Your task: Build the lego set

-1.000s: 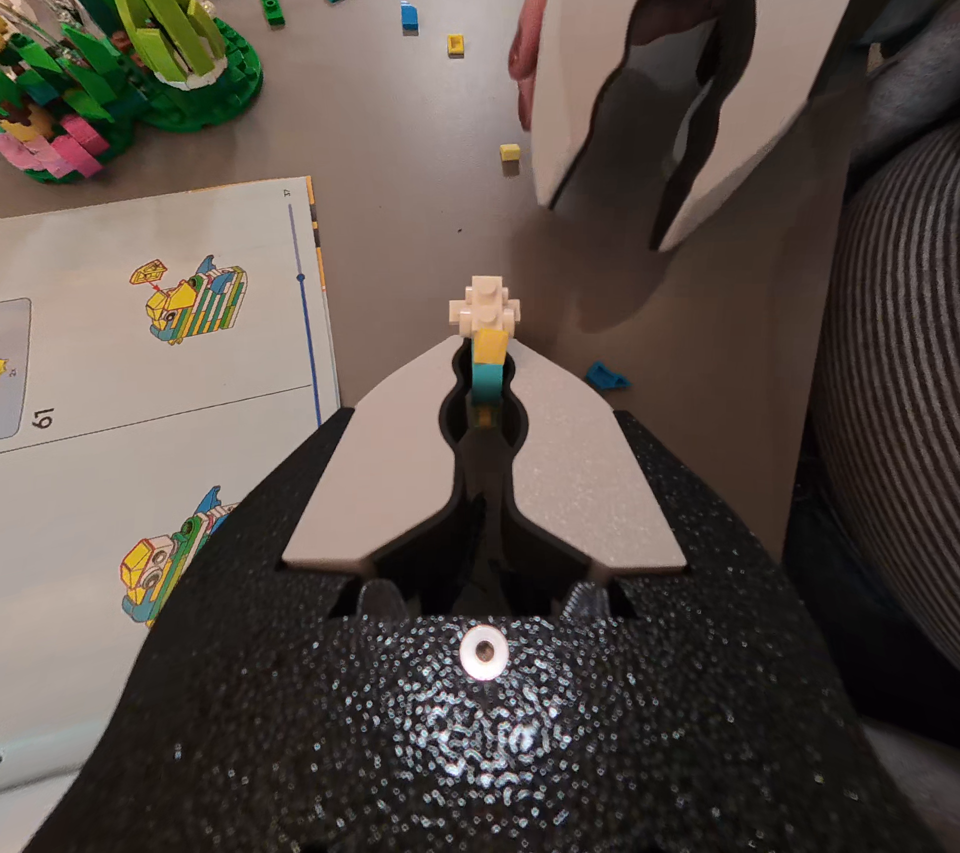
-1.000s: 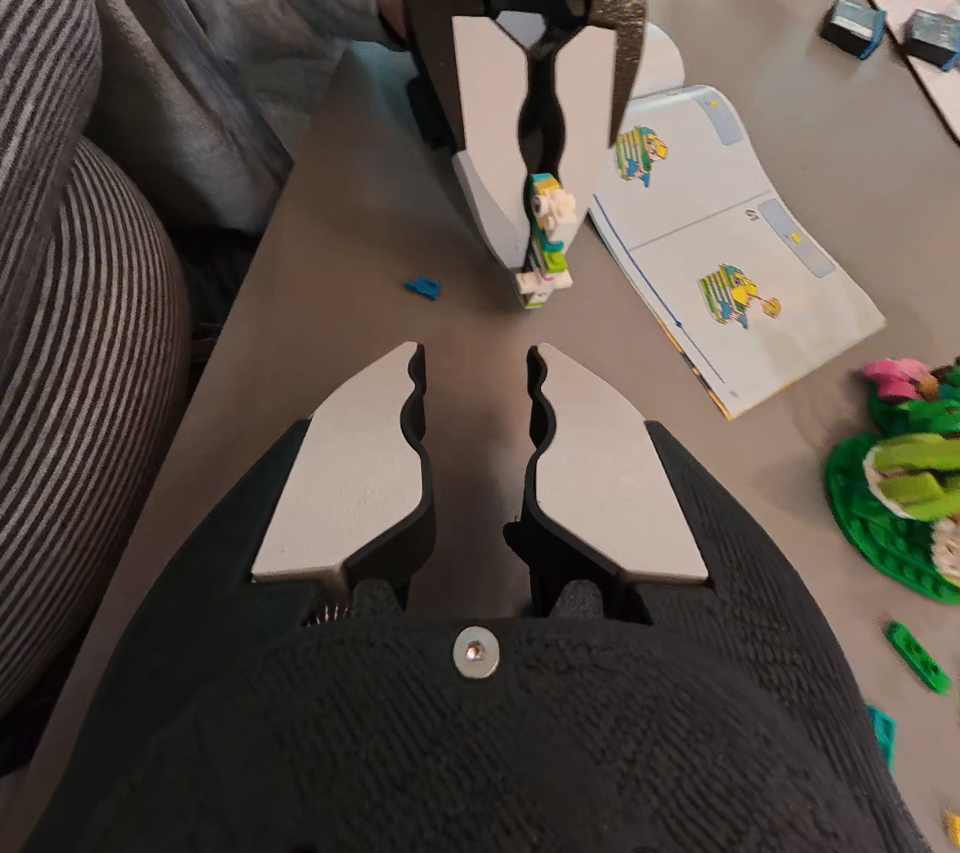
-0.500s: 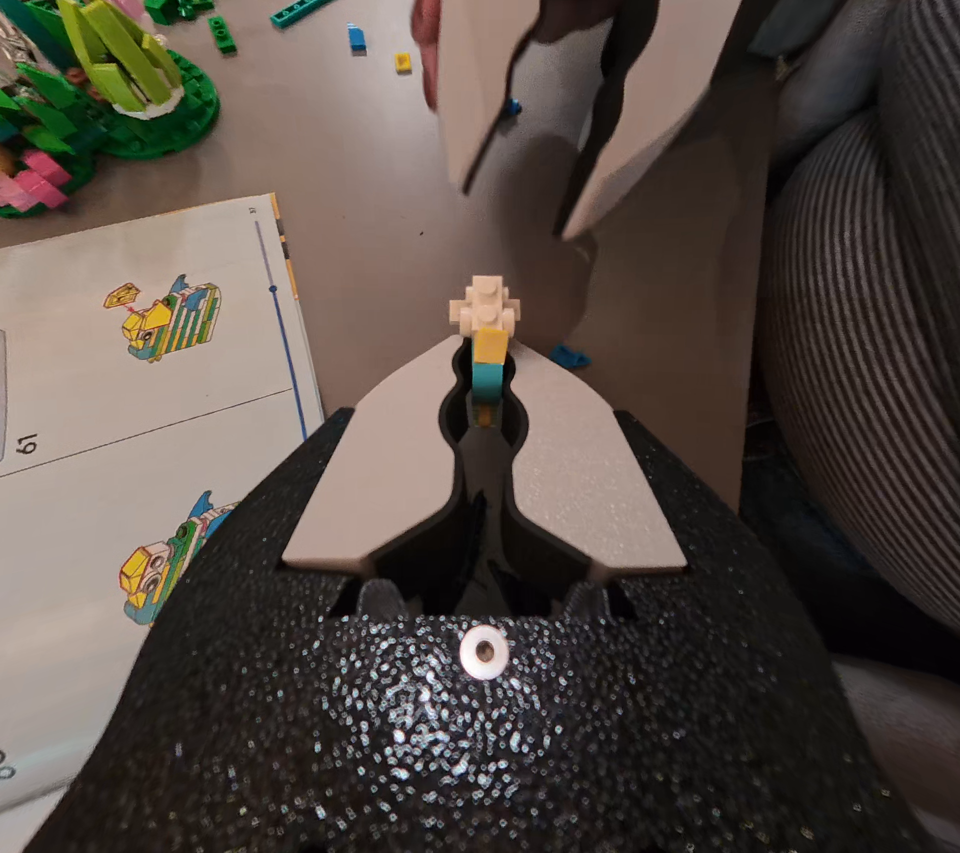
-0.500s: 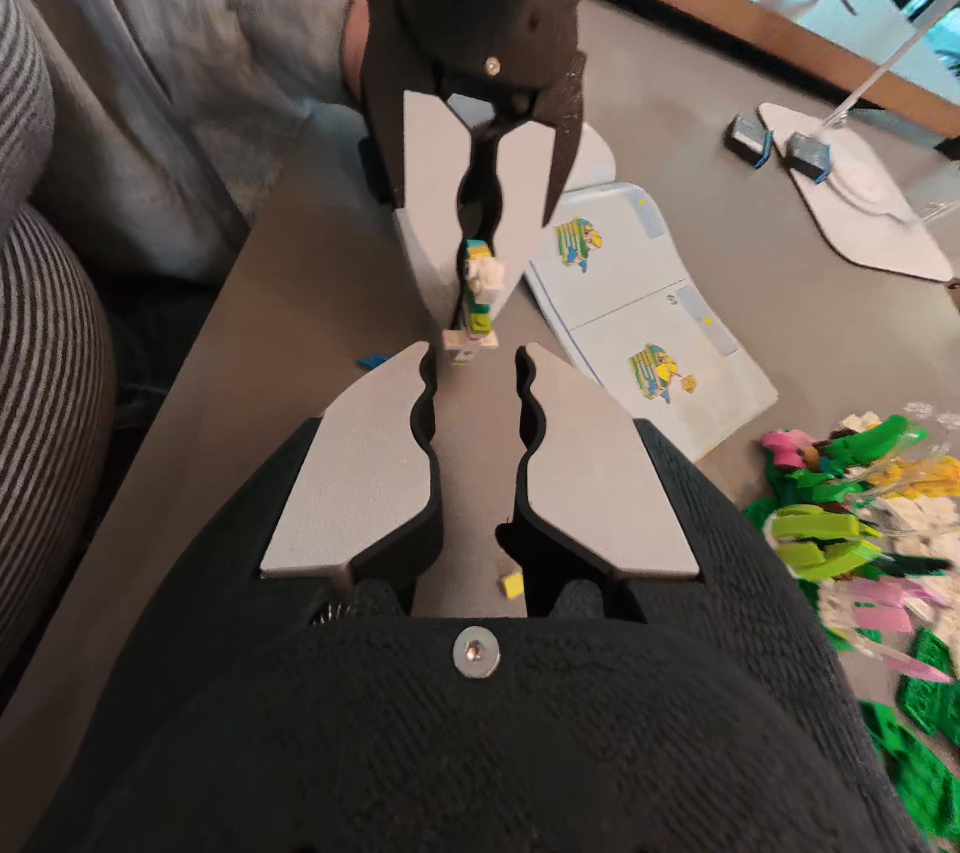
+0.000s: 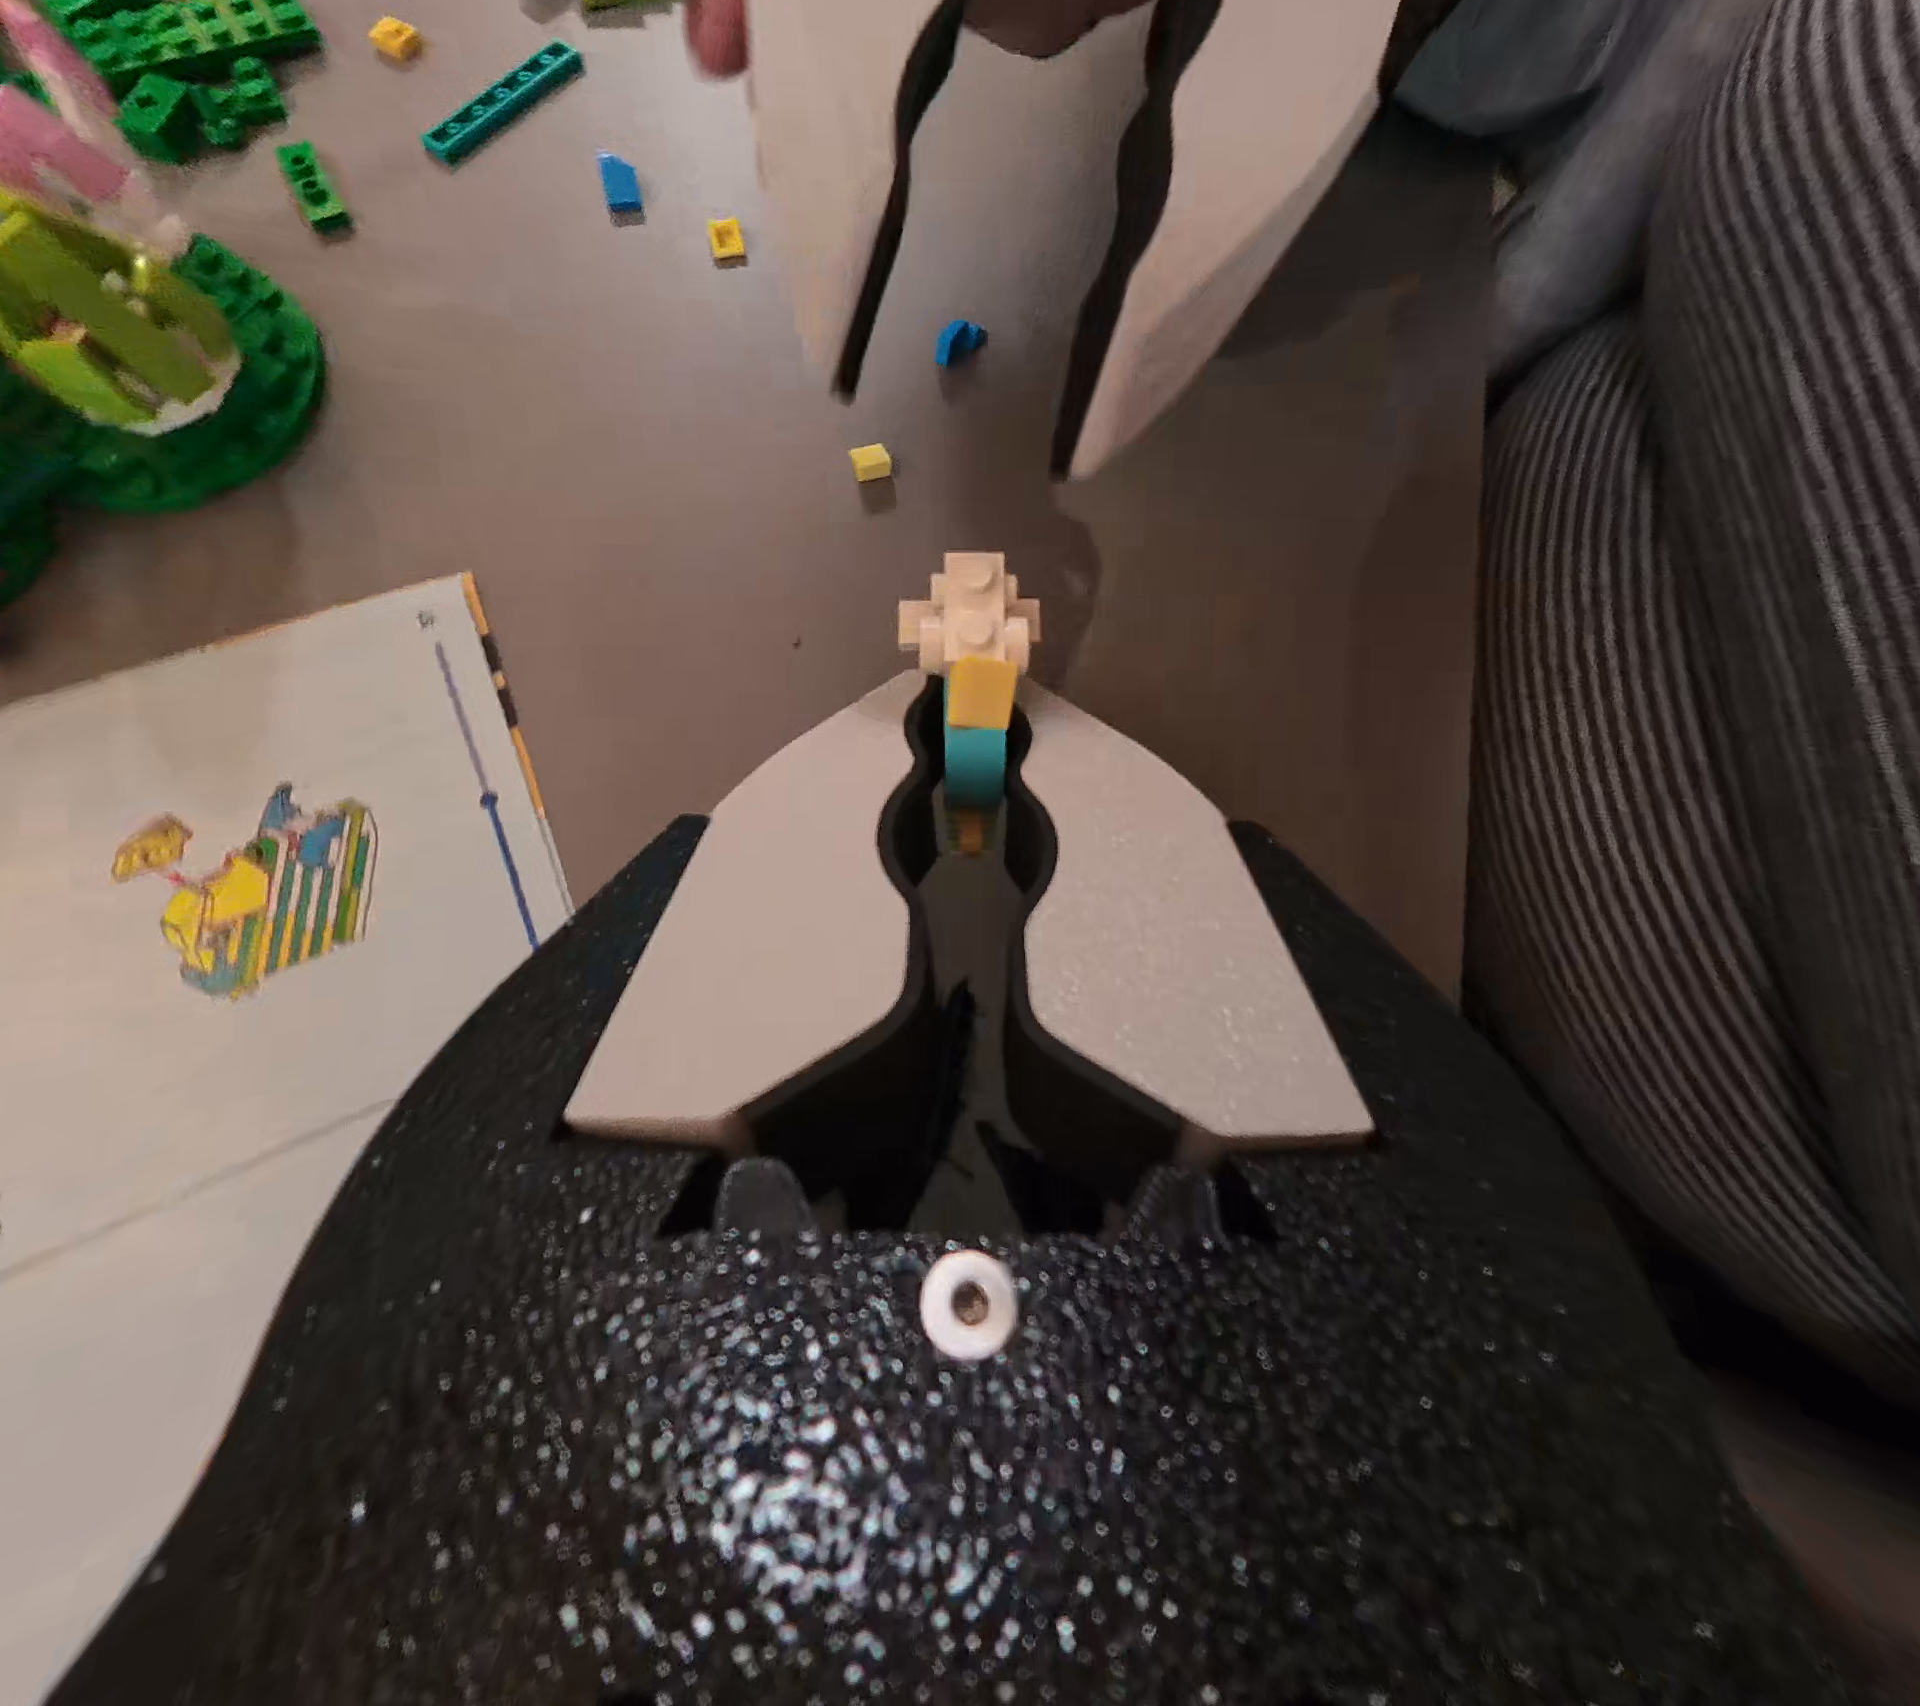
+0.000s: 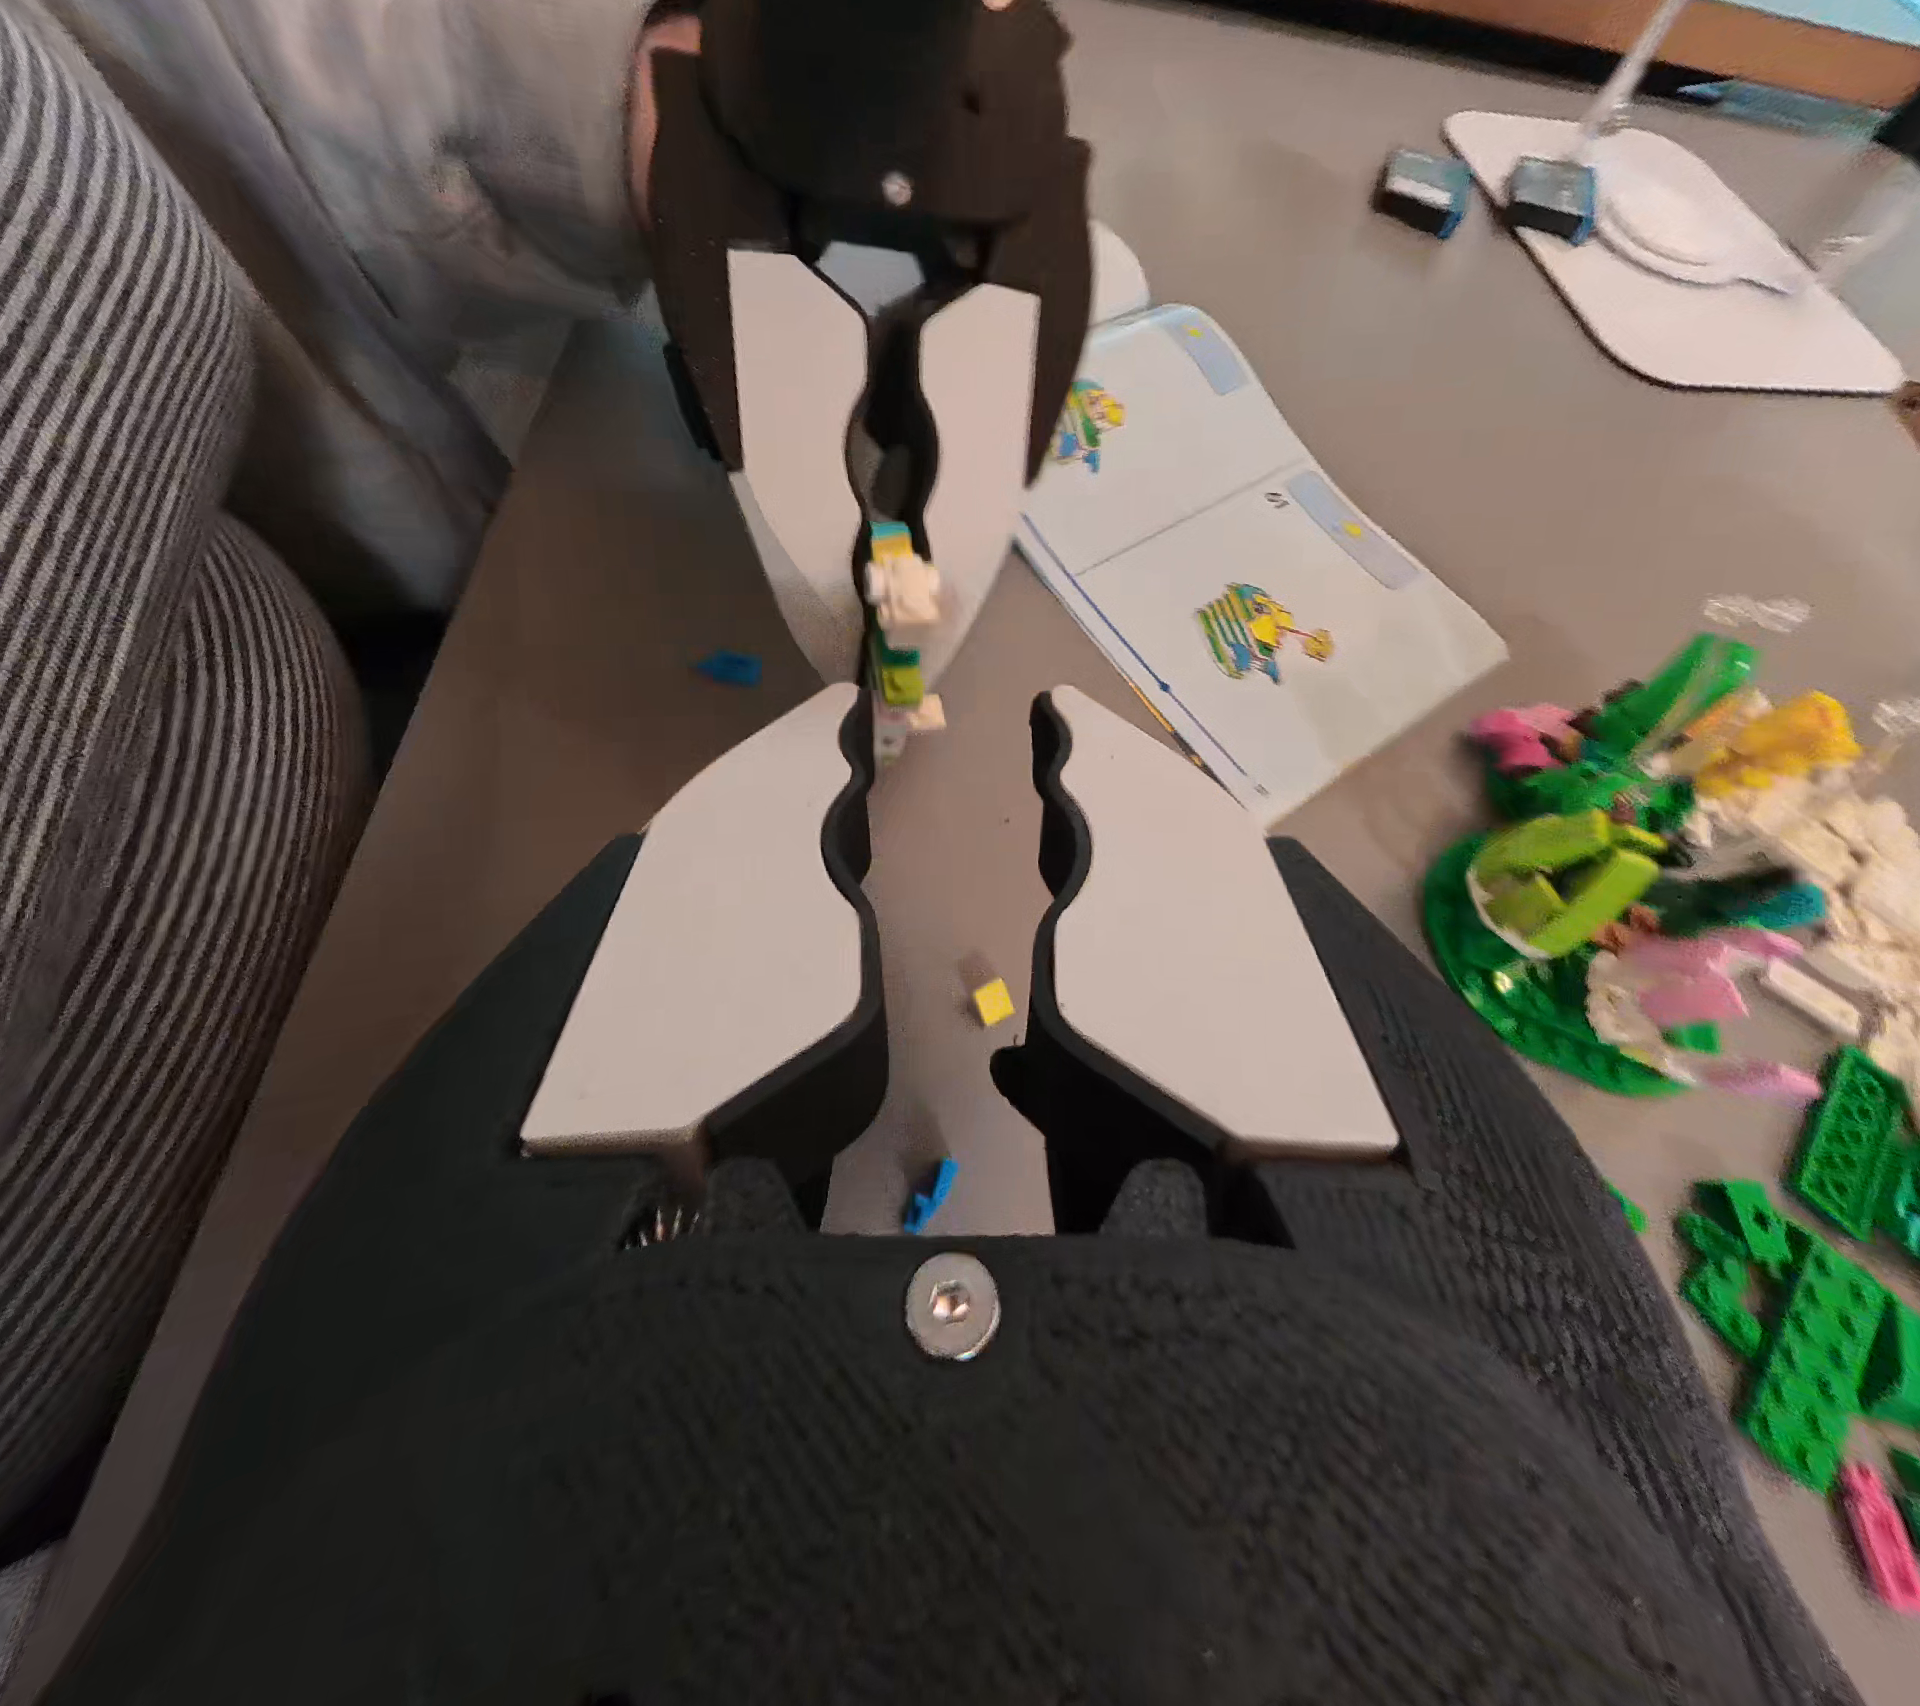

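My left gripper is shut on a small lego assembly with a white studded top over yellow and teal pieces, held above the grey table. My right gripper is open and empty, facing the left gripper. The held assembly hangs just beyond my right gripper's left fingertip. In the left wrist view the right gripper points down at the assembly from above. A small yellow piece and a blue piece lie on the table between the two grippers.
An open instruction booklet lies at the left. A green flower build and loose green bricks are beyond it. A person's striped clothing fills the table's near side. A white stand base is at the back. The grippers' ends are close to 5 cm from one another.
The right gripper has come closer to the left gripper, so the held assembly now sits at its fingertips. The left gripper still holds the assembly. Both views have swung.
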A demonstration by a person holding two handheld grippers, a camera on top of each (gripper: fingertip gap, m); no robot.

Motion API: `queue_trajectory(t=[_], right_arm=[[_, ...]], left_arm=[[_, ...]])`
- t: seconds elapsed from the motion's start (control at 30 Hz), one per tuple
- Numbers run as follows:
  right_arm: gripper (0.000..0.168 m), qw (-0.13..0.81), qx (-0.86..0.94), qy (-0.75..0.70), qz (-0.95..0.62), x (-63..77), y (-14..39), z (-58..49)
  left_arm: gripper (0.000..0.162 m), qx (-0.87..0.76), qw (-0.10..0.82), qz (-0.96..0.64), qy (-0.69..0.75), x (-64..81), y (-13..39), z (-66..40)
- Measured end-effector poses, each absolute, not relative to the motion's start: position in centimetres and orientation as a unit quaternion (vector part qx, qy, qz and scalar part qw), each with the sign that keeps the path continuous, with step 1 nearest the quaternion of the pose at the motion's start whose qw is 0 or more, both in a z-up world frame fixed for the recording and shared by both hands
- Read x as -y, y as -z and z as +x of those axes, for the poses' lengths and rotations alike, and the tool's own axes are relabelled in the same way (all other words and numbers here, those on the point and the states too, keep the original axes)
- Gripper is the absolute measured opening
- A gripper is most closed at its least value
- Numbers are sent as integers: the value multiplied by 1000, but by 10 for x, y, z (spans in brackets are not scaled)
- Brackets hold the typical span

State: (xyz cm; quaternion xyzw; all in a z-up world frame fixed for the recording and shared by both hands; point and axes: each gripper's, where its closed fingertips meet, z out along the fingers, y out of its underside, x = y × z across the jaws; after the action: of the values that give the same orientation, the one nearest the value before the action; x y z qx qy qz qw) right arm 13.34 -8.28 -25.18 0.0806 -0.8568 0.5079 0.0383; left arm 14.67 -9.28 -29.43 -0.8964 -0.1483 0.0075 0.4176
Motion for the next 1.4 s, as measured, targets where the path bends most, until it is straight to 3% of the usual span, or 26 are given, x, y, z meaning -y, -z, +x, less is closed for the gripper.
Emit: queue_trajectory(t=[0.13, 0.23, 0.3, 0.6, 0.73, 0.9, 1.07, 1.27, 1.4], right_arm=[[27, 16, 872, -474, 119, 91, 263, 144], [13, 7, 878, -460, 133, 89, 269, 145], [12, 9, 871, -478, 111, 90, 266, 139], [12, -105, 712, -691, -73, 77, 201, 105], [12, -121, 683, -715, -83, 78, 190, 105], [11, -130, 669, -727, -82, 80, 187, 108], [20, -76, 704, -702, -69, 70, 190, 99], [24, -17, 904, -422, -67, 34, 272, 92], [24, -18, 944, -322, -74, 31, 298, 105]], left_arm=[[9, 113, 396, -911, -9, 80, 297, 150], [8, 115, 398, -910, -15, 76, 298, 147], [9, 134, 416, -899, -30, 77, 295, 141], [50, 259, 638, -725, -22, 80, 238, 112], [43, 272, 728, -629, 12, 75, 218, 109], [9, 243, 787, -567, -2, 70, 202, 117], [8, 246, 793, -557, -37, 81, 199, 114], [8, 245, 781, -557, -143, 102, 198, 106], [8, 234, 760, -574, -194, 100, 200, 107]])
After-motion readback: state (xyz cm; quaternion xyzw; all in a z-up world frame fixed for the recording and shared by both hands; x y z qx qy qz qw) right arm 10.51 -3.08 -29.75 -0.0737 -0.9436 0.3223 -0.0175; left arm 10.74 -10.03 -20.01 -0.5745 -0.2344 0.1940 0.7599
